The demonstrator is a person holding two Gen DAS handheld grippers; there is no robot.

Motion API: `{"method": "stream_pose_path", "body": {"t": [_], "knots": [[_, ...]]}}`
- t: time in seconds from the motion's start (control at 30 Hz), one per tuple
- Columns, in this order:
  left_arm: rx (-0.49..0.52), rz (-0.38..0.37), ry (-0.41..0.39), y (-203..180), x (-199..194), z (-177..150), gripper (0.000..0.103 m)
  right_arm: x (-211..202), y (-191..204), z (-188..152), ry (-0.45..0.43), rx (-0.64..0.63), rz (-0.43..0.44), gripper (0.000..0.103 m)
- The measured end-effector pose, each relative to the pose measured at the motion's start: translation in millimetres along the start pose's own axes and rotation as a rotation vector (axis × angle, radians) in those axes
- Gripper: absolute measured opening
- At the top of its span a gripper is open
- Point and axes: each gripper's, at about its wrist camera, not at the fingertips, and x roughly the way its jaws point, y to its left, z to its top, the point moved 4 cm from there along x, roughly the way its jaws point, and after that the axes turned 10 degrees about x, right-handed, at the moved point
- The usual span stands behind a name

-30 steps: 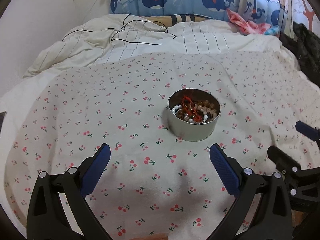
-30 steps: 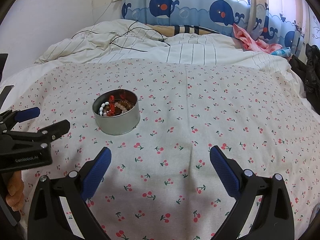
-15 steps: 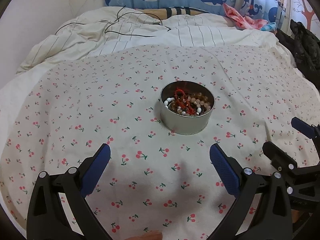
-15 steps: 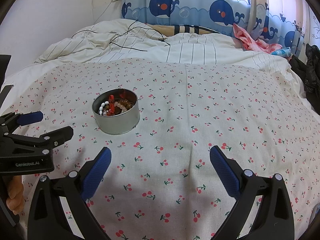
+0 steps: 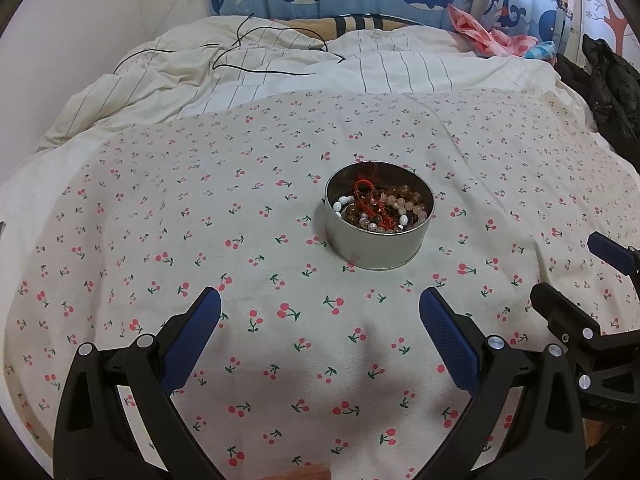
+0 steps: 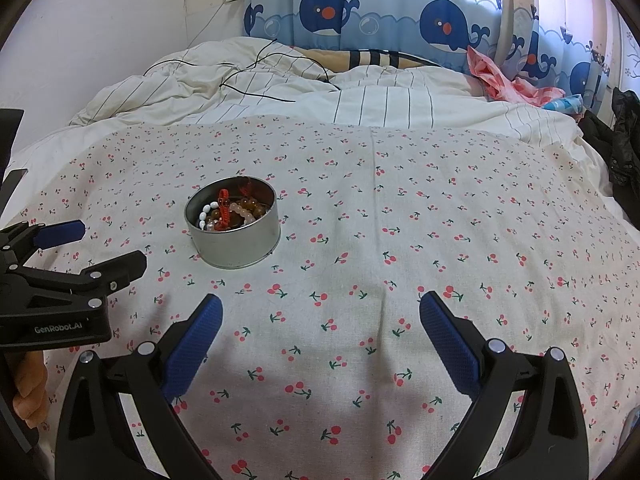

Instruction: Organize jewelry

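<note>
A round silver tin [image 5: 380,246] stands on the cherry-print cloth [image 5: 240,240]; it also shows in the right wrist view [image 6: 236,242]. Inside lie tangled bead bracelets [image 5: 384,210] in white, pink and brown, with a red cord [image 5: 366,192]. My left gripper [image 5: 320,320] is open and empty, a short way in front of the tin. My right gripper [image 6: 320,320] is open and empty, nearer than the tin and to its right. The left gripper also shows at the left edge of the right wrist view [image 6: 84,248].
A rumpled striped duvet [image 5: 280,72] with a black cable [image 5: 256,52] lies behind the cloth. Pink fabric [image 5: 484,36] and dark clothing [image 5: 604,84] sit at the far right. Whale-print curtains [image 6: 380,12] hang at the back.
The left gripper has moved forward and left, so the tin sits closer and further right in its view. The right gripper has hardly moved. Both stay open.
</note>
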Motion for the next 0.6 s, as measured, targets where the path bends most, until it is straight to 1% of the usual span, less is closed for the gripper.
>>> {"method": "stream_pose_path", "body": {"t": [0.6], "knots": [[-0.001, 0.002, 0.007, -0.3, 2.0, -1.6, 0.096, 0.3, 0.3, 0.6, 0.002, 0.000, 0.000, 0.095]]}}
